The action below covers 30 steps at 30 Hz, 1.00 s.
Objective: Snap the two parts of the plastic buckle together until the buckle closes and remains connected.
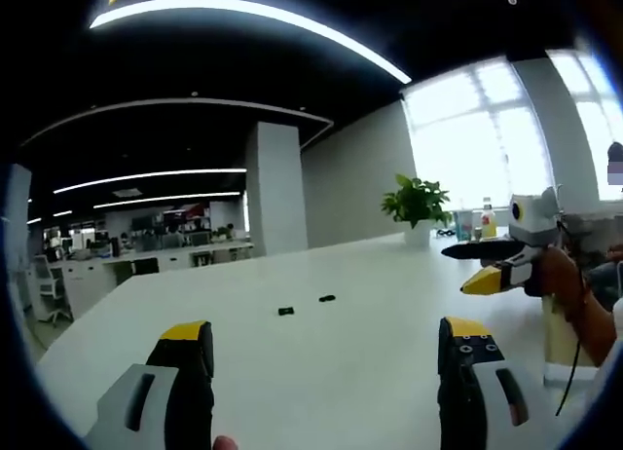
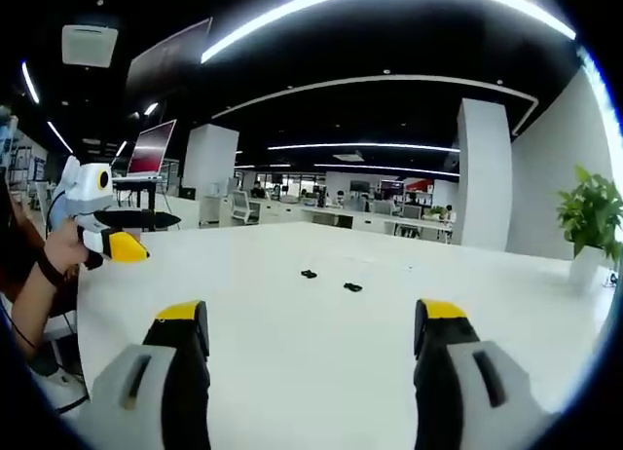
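In the left gripper view, the left gripper (image 1: pixel 326 345) hangs over the white tabletop (image 1: pixel 370 304), jaws apart and empty. Ahead lie two small black buckle parts: one (image 1: pixel 285 312) to the left, the other (image 1: pixel 327 299) just right of it, apart, not joined. They are too small to tell their long axis or facing. The right gripper (image 1: pixel 492 265) hovers at the right, jaws apart. A potted plant (image 1: pixel 417 208) stands behind. No writing is readable.

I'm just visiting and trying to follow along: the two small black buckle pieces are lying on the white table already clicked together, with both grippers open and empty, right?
Not quite. The two buckle pieces lie apart on the white table, a gap between them, as the left gripper view shows. The rest holds: the left gripper and right gripper are open and empty.
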Each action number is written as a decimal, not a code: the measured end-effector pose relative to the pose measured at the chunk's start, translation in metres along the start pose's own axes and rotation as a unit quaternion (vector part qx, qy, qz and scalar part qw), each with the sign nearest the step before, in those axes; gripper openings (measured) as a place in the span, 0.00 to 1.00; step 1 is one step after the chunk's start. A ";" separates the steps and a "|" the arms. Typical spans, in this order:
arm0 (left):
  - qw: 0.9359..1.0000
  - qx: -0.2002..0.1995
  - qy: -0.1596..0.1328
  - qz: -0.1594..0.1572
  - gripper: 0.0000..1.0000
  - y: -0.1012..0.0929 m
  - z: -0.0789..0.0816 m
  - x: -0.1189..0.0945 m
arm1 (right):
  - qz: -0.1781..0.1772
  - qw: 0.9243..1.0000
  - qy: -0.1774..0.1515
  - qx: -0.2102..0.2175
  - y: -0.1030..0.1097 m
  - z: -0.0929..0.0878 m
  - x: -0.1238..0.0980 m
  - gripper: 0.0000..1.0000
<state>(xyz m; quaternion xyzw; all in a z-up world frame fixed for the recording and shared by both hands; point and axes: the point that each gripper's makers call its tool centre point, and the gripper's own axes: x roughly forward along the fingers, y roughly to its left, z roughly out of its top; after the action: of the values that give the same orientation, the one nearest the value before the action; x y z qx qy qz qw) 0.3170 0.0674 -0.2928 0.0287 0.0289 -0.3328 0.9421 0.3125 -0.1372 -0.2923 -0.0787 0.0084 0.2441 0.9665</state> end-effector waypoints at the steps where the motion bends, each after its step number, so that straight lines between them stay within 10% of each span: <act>1: 1.000 0.002 0.000 0.001 0.98 0.001 0.000 0.001 | 0.001 1.000 0.001 0.000 0.000 0.000 0.001 0.87; 30: 1.000 -0.019 0.008 -0.014 0.96 0.001 -0.004 0.021 | 0.004 1.000 0.001 -0.008 -0.008 0.008 0.023 0.86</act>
<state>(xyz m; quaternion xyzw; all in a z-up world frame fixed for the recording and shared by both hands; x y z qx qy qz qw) 0.3342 0.0553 -0.2979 0.0131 0.0434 -0.3454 0.9374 0.3363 -0.1319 -0.2849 -0.0867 0.0082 0.2483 0.9648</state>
